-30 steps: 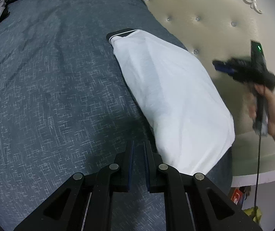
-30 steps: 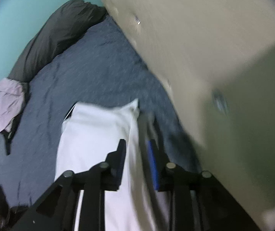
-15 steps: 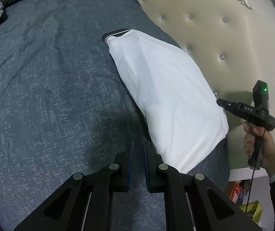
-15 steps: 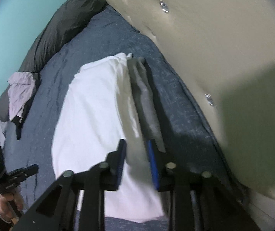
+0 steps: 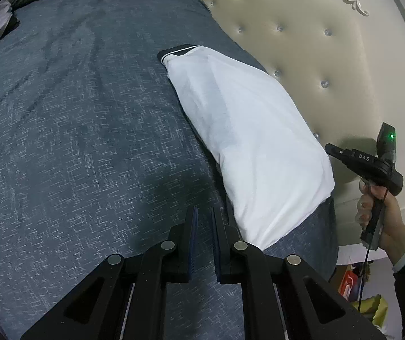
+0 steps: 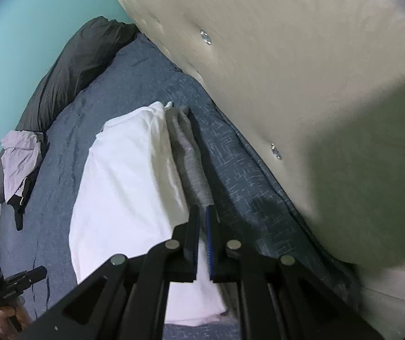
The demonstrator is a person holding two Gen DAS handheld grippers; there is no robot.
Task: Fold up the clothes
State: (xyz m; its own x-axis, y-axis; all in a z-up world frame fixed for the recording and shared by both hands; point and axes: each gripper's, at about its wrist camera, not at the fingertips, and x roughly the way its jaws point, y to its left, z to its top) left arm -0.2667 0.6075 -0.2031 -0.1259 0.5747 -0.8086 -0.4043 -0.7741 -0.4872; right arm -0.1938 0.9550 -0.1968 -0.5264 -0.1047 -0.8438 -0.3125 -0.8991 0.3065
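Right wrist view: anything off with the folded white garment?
Mostly tidy. The folded white garment lies flat on the blue patterned bedspread, but a grey fabric layer sticks out along its headboard-side edge, uncovered. A crumpled lilac garment sits unfolded by the dark pillow.

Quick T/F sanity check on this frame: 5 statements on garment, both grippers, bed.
1. The folded white garment lies on the blue patterned bedspread. True.
2. The left gripper clamps the white garment. False: its narrow jaws hold nothing, above bare bedspread.
3. A cream tufted headboard stands beside the garment. True.
4. The right gripper is spread wide open. False: its jaws are nearly together.
5. A pale lilac crumpled cloth lies on the white garment. False: it lies apart, at the dark grey duvet.
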